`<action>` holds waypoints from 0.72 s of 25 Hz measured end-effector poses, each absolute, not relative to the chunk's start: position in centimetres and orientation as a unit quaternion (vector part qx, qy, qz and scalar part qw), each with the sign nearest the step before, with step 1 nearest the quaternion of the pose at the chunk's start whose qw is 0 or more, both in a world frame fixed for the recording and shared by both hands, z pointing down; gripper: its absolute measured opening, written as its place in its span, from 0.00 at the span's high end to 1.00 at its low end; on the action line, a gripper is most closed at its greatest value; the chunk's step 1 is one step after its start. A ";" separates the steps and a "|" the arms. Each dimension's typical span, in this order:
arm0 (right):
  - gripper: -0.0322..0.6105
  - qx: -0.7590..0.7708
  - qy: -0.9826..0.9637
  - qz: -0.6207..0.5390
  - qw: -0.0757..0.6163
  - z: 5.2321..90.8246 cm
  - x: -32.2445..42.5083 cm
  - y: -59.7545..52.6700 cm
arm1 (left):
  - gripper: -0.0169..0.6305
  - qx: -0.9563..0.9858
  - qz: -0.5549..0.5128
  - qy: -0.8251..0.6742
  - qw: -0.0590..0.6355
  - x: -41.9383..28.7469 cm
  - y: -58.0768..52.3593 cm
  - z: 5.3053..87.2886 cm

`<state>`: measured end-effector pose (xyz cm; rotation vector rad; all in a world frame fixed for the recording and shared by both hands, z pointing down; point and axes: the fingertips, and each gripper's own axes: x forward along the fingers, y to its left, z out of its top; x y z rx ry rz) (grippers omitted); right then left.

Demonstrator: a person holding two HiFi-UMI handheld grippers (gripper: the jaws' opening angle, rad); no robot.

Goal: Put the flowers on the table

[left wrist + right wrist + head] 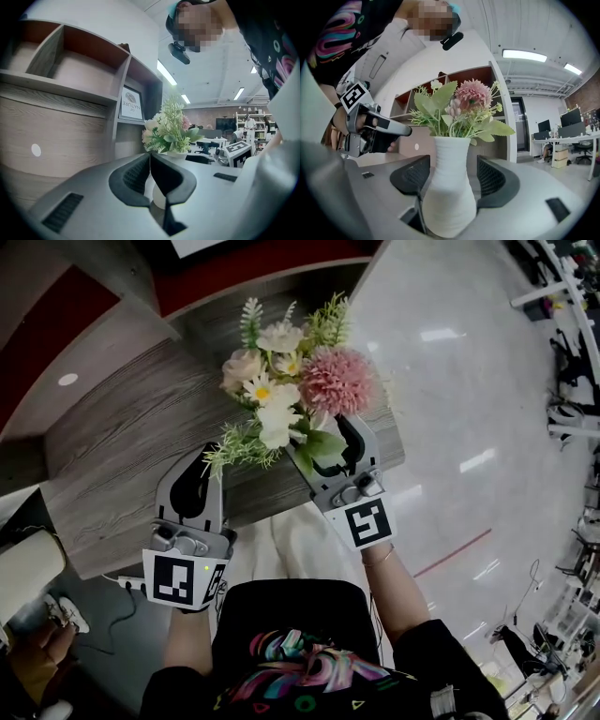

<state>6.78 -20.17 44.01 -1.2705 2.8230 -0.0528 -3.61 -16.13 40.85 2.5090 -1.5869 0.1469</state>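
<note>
Flowers [291,390] in white vase [449,206] stand on desk [112,446], 12 o'clock from you. Your right tongs [453,178] wide, straddling vase, pads off it: placement looks complete. Left tongs [151,157] pinched together, empty, at vase's 8 o'clock; not needed.

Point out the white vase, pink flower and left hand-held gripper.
white vase [449,187]: right gripper view, ribbed body
pink flower [336,381]: head view, bloom centre
left hand-held gripper [150,158]: left gripper view, where fingertips meet
</note>
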 end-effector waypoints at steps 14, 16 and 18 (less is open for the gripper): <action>0.47 -0.385 0.923 -0.020 -0.015 40.7 8.0 -17.7 | 0.93 0.839 0.031 -0.539 0.064 -4.5 -15.9 37.1; 0.47 -0.383 0.923 -0.021 -0.022 40.7 8.4 -17.4 | 0.93 0.838 0.027 -0.541 0.059 -4.7 -15.9 37.0; 0.47 -0.385 0.922 -0.020 -0.027 40.4 8.9 -17.0 | 0.93 0.839 0.023 -0.542 0.053 -4.8 -16.0 36.8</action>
